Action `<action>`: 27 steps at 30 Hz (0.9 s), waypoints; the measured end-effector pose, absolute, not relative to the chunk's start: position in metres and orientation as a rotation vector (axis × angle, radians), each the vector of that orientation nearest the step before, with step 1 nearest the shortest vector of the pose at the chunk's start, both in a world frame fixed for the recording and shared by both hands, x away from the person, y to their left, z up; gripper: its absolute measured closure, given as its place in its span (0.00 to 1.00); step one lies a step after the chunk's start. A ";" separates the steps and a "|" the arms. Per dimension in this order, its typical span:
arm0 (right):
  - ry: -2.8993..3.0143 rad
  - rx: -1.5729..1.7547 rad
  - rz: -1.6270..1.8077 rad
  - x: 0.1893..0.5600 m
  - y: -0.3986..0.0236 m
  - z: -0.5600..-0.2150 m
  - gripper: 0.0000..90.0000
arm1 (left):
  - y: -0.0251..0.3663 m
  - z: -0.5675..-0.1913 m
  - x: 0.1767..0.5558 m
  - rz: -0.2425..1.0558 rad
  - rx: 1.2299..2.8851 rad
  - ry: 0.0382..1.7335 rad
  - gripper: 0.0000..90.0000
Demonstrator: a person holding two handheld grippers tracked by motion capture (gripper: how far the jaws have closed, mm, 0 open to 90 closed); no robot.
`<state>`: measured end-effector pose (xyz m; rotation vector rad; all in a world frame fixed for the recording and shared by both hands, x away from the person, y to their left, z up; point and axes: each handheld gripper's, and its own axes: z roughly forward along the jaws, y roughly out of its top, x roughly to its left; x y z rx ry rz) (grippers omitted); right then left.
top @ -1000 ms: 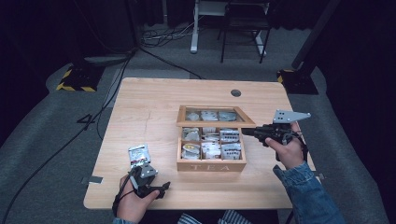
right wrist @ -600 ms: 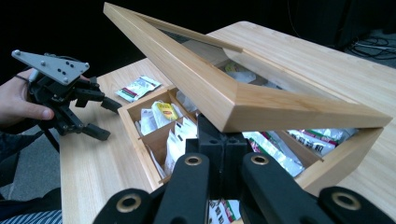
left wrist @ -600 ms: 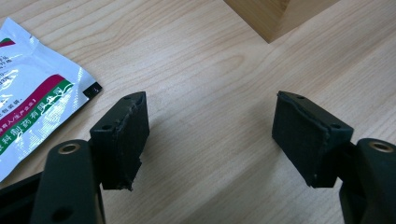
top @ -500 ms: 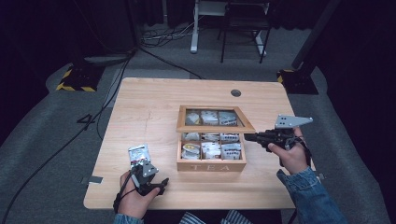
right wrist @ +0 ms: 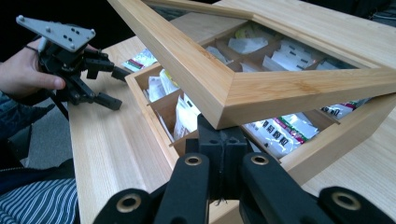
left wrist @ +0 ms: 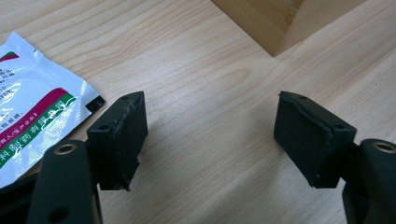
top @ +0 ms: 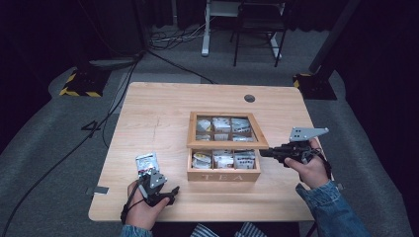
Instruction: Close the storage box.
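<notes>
Table (top: 163, 113) carries the tea box (top: 223, 173), lid (top: 226, 129) half raised. Right gripper (right wrist: 219, 140) jaws closed together under the lid's corner, propping it. Left gripper (left wrist: 210, 135) jaws apart, empty; its view shows the sachet (left wrist: 32, 116) just beside them.

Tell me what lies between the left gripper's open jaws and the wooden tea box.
Only bare light wood table lies between the left gripper and the wooden tea box in the left gripper view; the white sachet lies off to one side.
</notes>
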<state>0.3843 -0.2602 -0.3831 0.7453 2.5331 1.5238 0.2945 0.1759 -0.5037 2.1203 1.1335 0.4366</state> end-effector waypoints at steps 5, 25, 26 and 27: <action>2.558 0.735 1.494 0.383 -0.260 -0.386 1.00 | 0.176 -0.504 0.295 0.437 2.120 1.134 0.29; 2.673 0.702 1.357 0.381 -0.256 -0.401 1.00 | 0.176 -0.504 0.294 0.435 2.121 1.136 0.29; 2.673 0.702 1.357 0.381 -0.256 -0.401 1.00 | 0.176 -0.504 0.294 0.433 2.121 1.137 0.29; 2.678 0.701 1.354 0.381 -0.256 -0.401 1.00 | 0.176 -0.504 0.294 0.435 2.121 1.136 0.29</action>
